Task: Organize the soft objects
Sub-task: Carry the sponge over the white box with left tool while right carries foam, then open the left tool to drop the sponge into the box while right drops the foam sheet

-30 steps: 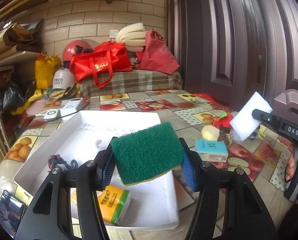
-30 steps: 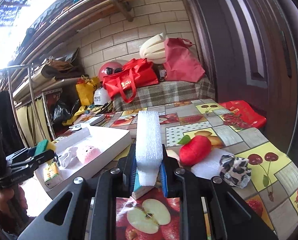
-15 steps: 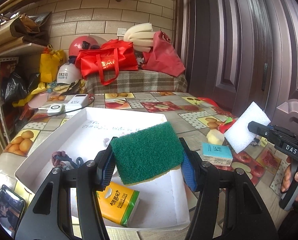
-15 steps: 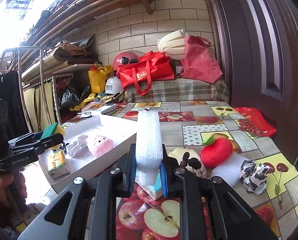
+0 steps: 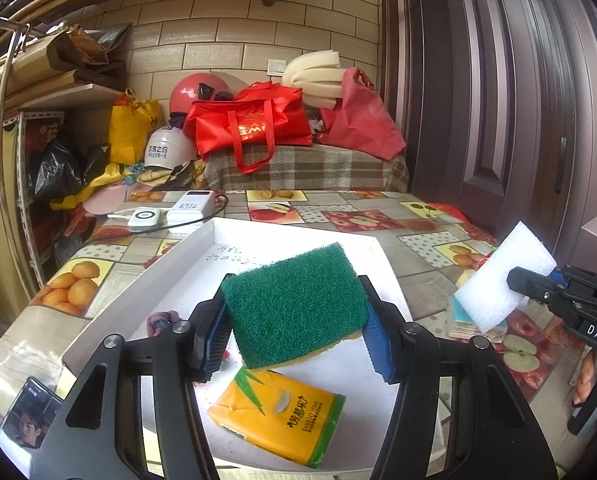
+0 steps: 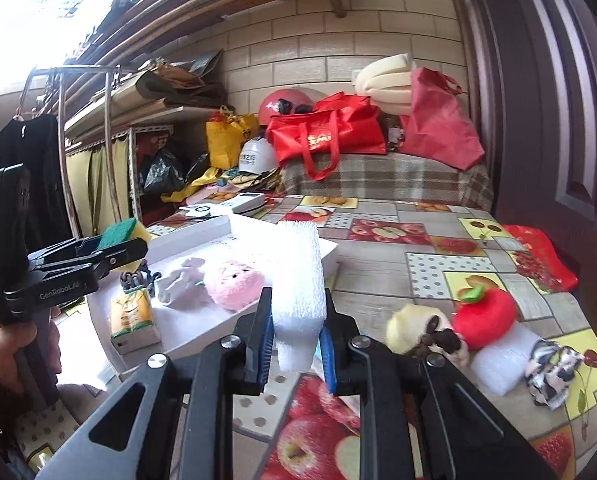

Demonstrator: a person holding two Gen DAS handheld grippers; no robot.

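The left gripper clamps a green scouring sponge, hiding the white tray floor beyond its jaws; the right gripper pinches a white foam block.

Both claws are black skeletal frames with silver screws and blue ribbed pads; the right claw reads "DAS", the left claw "GenRoboAI".

Left claw: clamped on green-topped yellow scouring sponge, above shallow white cardboard tray.
Tray contents: yellow tissue pack.
Right claw: grips white foam block over fruit-print tabletop.
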